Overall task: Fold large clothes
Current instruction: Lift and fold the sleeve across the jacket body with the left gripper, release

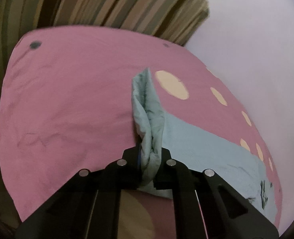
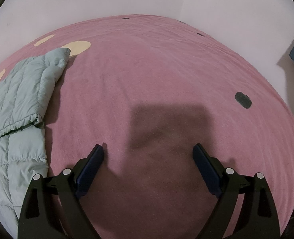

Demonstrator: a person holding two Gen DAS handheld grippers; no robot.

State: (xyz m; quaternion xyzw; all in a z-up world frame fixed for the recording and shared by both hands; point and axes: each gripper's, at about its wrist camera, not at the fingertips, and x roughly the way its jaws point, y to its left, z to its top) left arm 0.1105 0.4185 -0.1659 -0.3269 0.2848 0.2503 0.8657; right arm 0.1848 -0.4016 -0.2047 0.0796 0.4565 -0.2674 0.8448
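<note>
The left gripper point(image 1: 147, 159) pinches a bunched edge of the pale-blue quilted jacket point(image 1: 149, 115); the right gripper point(image 2: 148, 157) hangs spread wide over the pink spotted bedsheet point(image 2: 147, 69), jacket apparently well left of it.

The left black two-finger gripper point(image 1: 149, 159) sits at the bottom centre of the left wrist view, its jaws drawn close together and clamped on a bunched fold of pale blue-green quilted garment point(image 1: 147, 119) that rises from between them toward the middle of the frame. The right black two-finger gripper point(image 2: 148, 159) fills the lower part of the right wrist view with its jaws spread wide, its dark blue finger pads point(image 2: 91, 171) facing inward, nothing between them.
</note>
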